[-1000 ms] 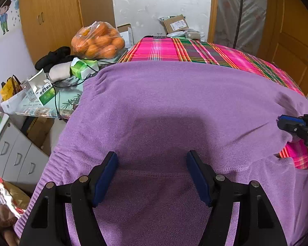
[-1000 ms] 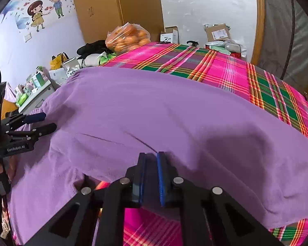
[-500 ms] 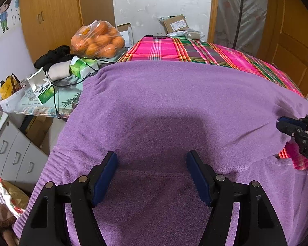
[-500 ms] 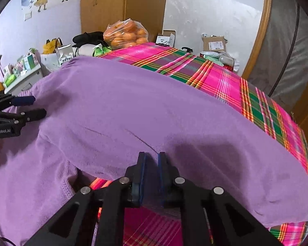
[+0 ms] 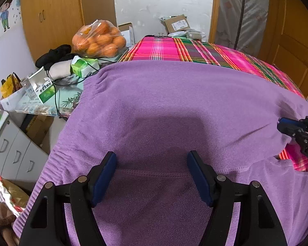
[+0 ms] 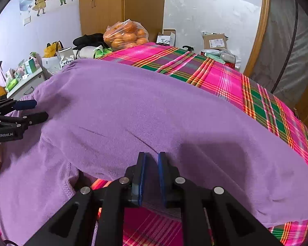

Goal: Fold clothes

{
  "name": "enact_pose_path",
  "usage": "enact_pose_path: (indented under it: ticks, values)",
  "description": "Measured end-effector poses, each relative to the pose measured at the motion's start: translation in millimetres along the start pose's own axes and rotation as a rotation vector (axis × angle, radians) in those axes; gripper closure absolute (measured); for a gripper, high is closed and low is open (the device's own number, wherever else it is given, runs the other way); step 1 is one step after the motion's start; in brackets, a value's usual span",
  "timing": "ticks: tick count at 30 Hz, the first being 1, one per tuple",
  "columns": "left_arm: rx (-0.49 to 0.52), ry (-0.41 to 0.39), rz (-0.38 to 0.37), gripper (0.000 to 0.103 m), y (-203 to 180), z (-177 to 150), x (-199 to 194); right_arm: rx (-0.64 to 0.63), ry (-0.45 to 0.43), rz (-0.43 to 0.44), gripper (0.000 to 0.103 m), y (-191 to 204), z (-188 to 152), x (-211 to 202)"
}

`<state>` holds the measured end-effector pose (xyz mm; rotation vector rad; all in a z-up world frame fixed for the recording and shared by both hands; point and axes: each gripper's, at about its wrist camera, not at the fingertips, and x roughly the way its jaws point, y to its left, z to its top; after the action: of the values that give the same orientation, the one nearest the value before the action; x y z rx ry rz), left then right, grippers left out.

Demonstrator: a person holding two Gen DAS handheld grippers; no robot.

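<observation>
Bed [image 5: 195, 49]: a pink-and-green plaid cover ran across the upper right of both views; the near part was hidden under the garment, and the far right edge was cut off by the fisheye rim.
Garment [image 5: 174, 106]: a purple fleece piece filled the middle and lower part of both views, spread over the bed, with a ribbed hem at lower left of the left view hanging off the bed side. A folded-over layer lay on top, its stitched edge crossing low in the left view. What kind of garment it was could not be told.
Wardrobe [image 6: 113, 6]: wooden doors stood at upper left; the top was cut off.
Side table [image 5: 43, 106]: crowded with boxes and cables at mid left, labels too small to read.
Oranges [image 5: 98, 40]: a clear bag of them sat at upper left, beside the bed's far corner.
Right gripper [image 6: 151, 164]: at bottom centre of its own view, jaws narrow and pinched on the garment's folded edge; in the left view only its tip showed at the right edge.
Left gripper [image 5: 152, 172]: at bottom centre of its own view, jaws wide apart above the fleece, holding nothing; whether the pads [image 5: 104, 176] touched the cloth could not be told.
</observation>
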<state>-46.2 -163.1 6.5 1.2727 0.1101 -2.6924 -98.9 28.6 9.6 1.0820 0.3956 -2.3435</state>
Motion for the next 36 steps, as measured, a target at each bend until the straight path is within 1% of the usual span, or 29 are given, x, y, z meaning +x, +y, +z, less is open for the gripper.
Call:
enact_pose_path:
  ticks: [2, 4, 5, 6, 9, 13, 16, 18, 21, 24, 28, 33, 36]
  values:
    - [-0.016, -0.002, -0.025, 0.029, 3.3, 0.9, -0.9, 0.024, 0.005, 0.022, 0.082, -3.6, 1.1, -2.3]
    - [-0.064, -0.014, -0.072, 0.029, 11.7, 3.8, -5.4, 0.057, 0.01, 0.052, 0.038, -9.0, 3.0, -6.9]
    - [-0.091, -0.021, -0.096, 0.029, 17.0, 6.4, -8.6, 0.055, -0.008, 0.058, 0.035, -10.0, 5.4, -12.4]
    - [-0.103, -0.029, -0.104, 0.029, 19.8, 9.0, -11.0, 0.051, -0.028, 0.062, 0.034, -10.8, 7.9, -18.2]
    - [-0.1, -0.068, -0.095, 0.029, 26.0, 23.4, -21.6, 0.027, -0.083, 0.074, 0.035, -12.6, 16.7, -34.2]
    - [-0.075, -0.093, -0.083, 0.029, 33.2, 45.8, -26.2, -0.072, -0.096, 0.058, 0.035, -13.1, 31.5, -38.7]
    - [-0.084, -0.094, -0.07, 0.029, 45.5, 60.8, -16.9, -0.115, -0.082, 0.055, 0.034, -21.3, 41.5, -30.9]
    - [-0.091, -0.095, -0.061, 0.029, 53.8, 70.9, -10.7, -0.119, -0.072, 0.036, 0.035, -28.6, 45.8, -23.6]
    - [-0.1, -0.096, -0.047, 0.029, 66.1, 86.0, -1.4, -0.125, -0.072, 0.04, 0.034, -38.8, 51.6, -13.7]
    - [-0.079, -0.067, -0.038, 0.029, 69.6, 96.0, 13.8, -0.148, -0.052, 0.017, 0.034, -46.7, 58.3, -1.8]
    - [-0.051, -0.042, -0.002, 0.029, 75.0, 108.0, 34.9, -0.176, -0.03, 0.001, 0.035, -54.7, 68.8, 14.5]
    - [-0.026, -0.023, 0.032, 0.029, 84.5, 121.4, 57.5, -0.198, -0.009, 0.001, 0.034, -65.5, 81.6, 29.5]
    - [-0.004, -0.017, 0.04, 0.029, 88.3, 128.9, 68.4, -0.195, 0.013, 0.008, 0.035, -74.8, 87.4, 41.1]
